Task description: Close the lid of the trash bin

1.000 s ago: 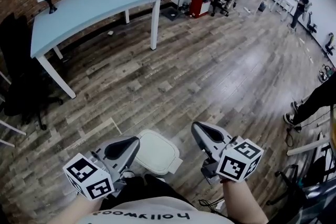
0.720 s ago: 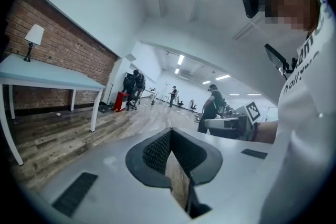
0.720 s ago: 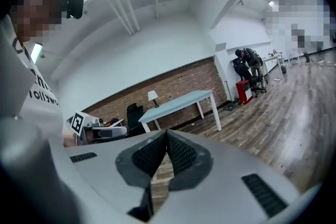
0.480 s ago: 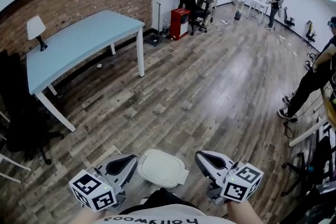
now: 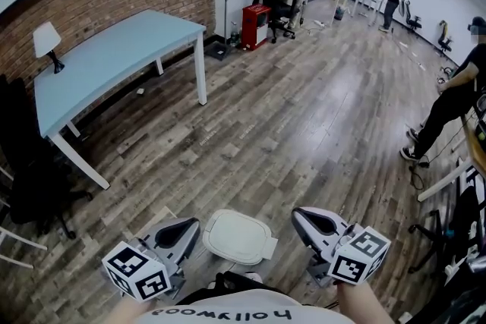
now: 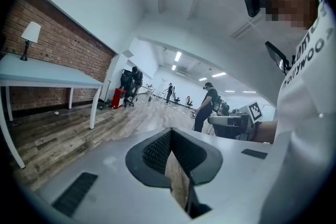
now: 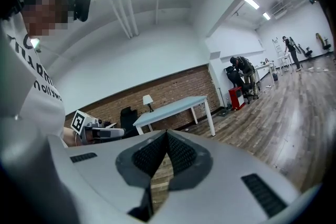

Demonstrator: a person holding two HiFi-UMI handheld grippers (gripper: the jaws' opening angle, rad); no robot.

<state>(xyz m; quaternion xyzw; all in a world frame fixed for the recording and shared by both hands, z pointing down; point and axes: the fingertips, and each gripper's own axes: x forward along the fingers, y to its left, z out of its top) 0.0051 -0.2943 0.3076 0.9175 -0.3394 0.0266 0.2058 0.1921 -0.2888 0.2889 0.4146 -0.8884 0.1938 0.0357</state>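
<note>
The trash bin (image 5: 237,237) stands on the wood floor right below me, low in the head view, and its white lid lies flat on top. My left gripper (image 5: 186,228) hovers just left of the bin and my right gripper (image 5: 300,218) just right of it; neither touches it. In the left gripper view, the left gripper (image 6: 169,135) has its jaws pressed together at the tips with nothing between them. The right gripper (image 7: 167,136) looks the same in its own view. Both gripper views look out across the room, so the bin is not in them.
A light blue table (image 5: 114,57) with a small lamp (image 5: 47,38) stands by the brick wall at left, a black chair (image 5: 30,178) beside it. A red cabinet (image 5: 254,25) and people are at the back. Another person (image 5: 456,102) stands at the right edge.
The head view has lifted, showing more of the room. Both grippers stay beside the bin; the right one has drifted slightly right. The lid lies flat throughout.
</note>
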